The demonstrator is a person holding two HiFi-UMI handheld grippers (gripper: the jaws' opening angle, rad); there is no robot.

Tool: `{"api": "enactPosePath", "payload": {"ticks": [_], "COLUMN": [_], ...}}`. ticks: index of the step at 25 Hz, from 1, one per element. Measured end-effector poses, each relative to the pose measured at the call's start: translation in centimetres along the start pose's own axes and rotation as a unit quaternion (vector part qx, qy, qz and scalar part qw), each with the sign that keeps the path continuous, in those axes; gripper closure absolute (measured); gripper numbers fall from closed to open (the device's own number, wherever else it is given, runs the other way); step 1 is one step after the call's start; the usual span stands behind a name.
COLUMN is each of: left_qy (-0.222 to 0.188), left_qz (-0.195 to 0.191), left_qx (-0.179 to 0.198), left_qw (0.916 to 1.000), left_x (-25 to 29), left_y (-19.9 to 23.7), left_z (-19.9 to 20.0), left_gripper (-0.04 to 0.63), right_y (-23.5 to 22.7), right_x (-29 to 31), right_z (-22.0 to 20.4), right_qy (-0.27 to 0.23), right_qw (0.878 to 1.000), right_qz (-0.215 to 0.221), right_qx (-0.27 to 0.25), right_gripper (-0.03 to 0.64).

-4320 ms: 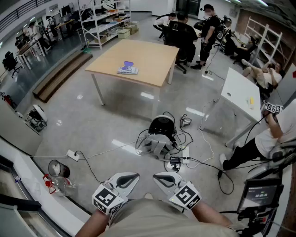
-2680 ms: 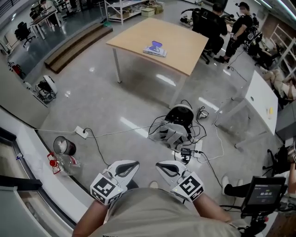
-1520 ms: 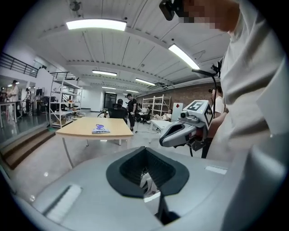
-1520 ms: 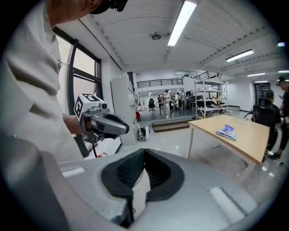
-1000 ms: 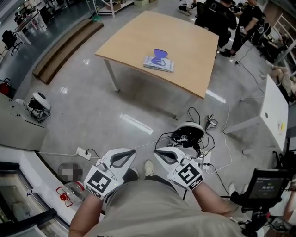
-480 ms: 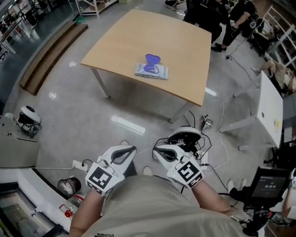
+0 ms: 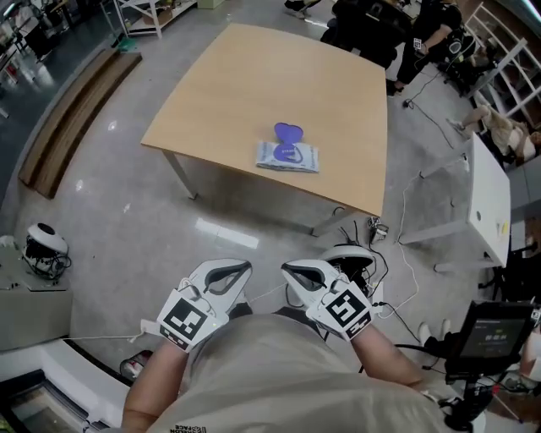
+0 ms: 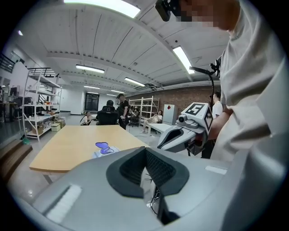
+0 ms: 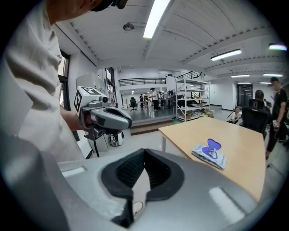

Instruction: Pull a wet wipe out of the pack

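A white-and-blue wet wipe pack (image 7: 288, 156) lies flat near the front edge of a wooden table (image 7: 254, 84), its purple lid (image 7: 287, 134) flipped open. The pack also shows in the left gripper view (image 8: 104, 150) and in the right gripper view (image 9: 209, 154). Both grippers are held close to my body, well short of the table and above the floor. My left gripper (image 7: 239, 269) and right gripper (image 7: 293, 271) are shut with nothing between the pads. Their pads meet at the tips in the left (image 8: 145, 151) and right (image 9: 144, 152) gripper views.
On the floor between me and the table lie cables and a white-and-black device (image 7: 351, 254). A white table (image 7: 489, 203) stands at the right, with a monitor on a stand (image 7: 489, 337) near it. People sit beyond the wooden table (image 7: 372, 25). A low bench (image 7: 68, 118) runs along the left.
The view has come much closer to the wooden table, so the pack looks larger and nearer. Both grippers stay shut, held in front of my body.
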State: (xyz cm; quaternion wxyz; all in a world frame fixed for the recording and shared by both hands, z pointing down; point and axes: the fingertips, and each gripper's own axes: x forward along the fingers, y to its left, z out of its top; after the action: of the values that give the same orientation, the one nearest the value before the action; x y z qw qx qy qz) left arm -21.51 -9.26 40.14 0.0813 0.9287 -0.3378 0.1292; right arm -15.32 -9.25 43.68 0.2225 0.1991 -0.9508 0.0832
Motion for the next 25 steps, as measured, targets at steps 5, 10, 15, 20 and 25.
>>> {"api": "enactPosePath", "payload": {"ticks": [5,10,15,20,25], "left_qy": [0.011,0.016,0.029,0.050,0.074], "left_qz": [-0.025,-0.050,-0.055,-0.033,-0.013], "left_qx": [-0.002,-0.007,-0.008,-0.010,0.001], "left_qw": [0.9996,0.9986,0.9980,0.9982,0.9971], "left_x": [0.9,4.0,8.6,14.6,20.6], "left_y": [4.4,7.1,10.3,14.1,17.8], "left_z": [-1.3,-1.3,-0.6,0.6,1.2], "left_gripper": [0.589,0.589,0.589,0.589,0.589], "right_y": [-2.6,-6.6,-12.3,-20.4,-27.5], "right_x": [3.2,4.3,5.4,6.4,8.1], "right_z": [1.0,0.9,0.9,0.2,-1.7], "right_qy": [0.005,0.014,0.016,0.020,0.034], "right_qw": [0.999,0.998,0.997,0.997,0.997], "right_qz": [-0.031,-0.058,-0.060,-0.064,-0.052], "right_qx": [0.014,0.029,0.039,0.041,0.042], "right_gripper": [0.615,0.615,0.615,0.614,0.603]}}
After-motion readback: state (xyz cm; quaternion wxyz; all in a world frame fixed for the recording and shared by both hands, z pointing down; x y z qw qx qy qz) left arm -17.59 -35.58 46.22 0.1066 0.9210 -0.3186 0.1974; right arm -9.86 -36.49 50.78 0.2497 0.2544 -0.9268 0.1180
